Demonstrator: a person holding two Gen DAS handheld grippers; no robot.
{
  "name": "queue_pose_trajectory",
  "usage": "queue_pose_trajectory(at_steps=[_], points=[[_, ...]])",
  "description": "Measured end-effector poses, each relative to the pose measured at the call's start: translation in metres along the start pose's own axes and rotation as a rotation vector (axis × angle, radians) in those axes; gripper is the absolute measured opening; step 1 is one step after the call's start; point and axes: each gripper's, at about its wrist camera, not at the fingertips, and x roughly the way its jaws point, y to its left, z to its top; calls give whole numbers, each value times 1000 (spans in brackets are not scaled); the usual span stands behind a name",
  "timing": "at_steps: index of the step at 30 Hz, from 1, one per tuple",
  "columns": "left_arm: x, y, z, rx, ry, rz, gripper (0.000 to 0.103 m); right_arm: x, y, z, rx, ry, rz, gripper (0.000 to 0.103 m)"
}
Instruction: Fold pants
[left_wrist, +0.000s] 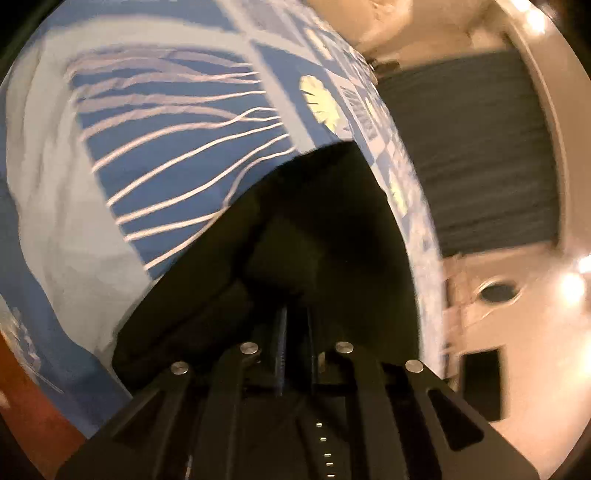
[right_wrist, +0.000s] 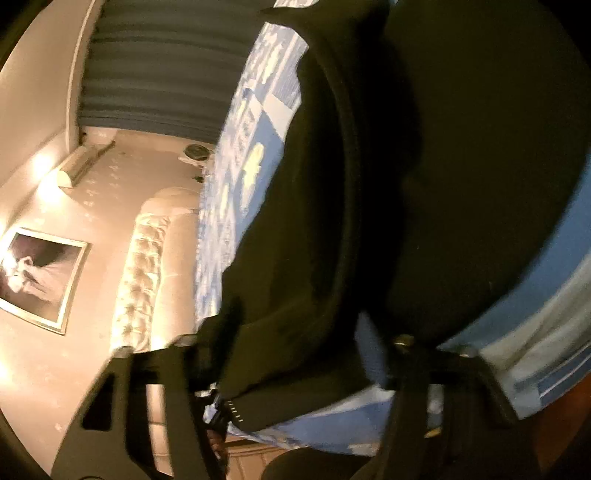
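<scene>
Covering the whole work surface, the blue patterned bedspread (left_wrist: 155, 177) is carrying the black pants (left_wrist: 317, 236), which are lying across it toward the bed's edge. Both grippers are working at the near hem. The left gripper (left_wrist: 295, 314) is clenched on the pants fabric. The right gripper (right_wrist: 295, 354) is straddling the hem with jaws apart; whether its pads are pressing is unclear. Before lifting, confirm both grips are holding equal layers, keeping the hem taut and level.

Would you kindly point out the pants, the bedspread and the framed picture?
pants (left_wrist: 325, 221), left wrist view, dark middle.
bedspread (left_wrist: 177, 166), left wrist view, striped blue patch.
framed picture (right_wrist: 37, 273), right wrist view, dark centre.
</scene>
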Motion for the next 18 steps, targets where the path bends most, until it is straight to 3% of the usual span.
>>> queue_pose_trajectory(at_steps=[2,12,18], points=[[-9,7,0,-37,-13,-16,7,2,-5,0,13,9,4,12],[-71,13,-27,-10,-68,23,7,-23,15,-8,-53,44,79,9],[-71,31,-29,-37,-39,38,7,-29,-6,-18,-60,95,9,9]])
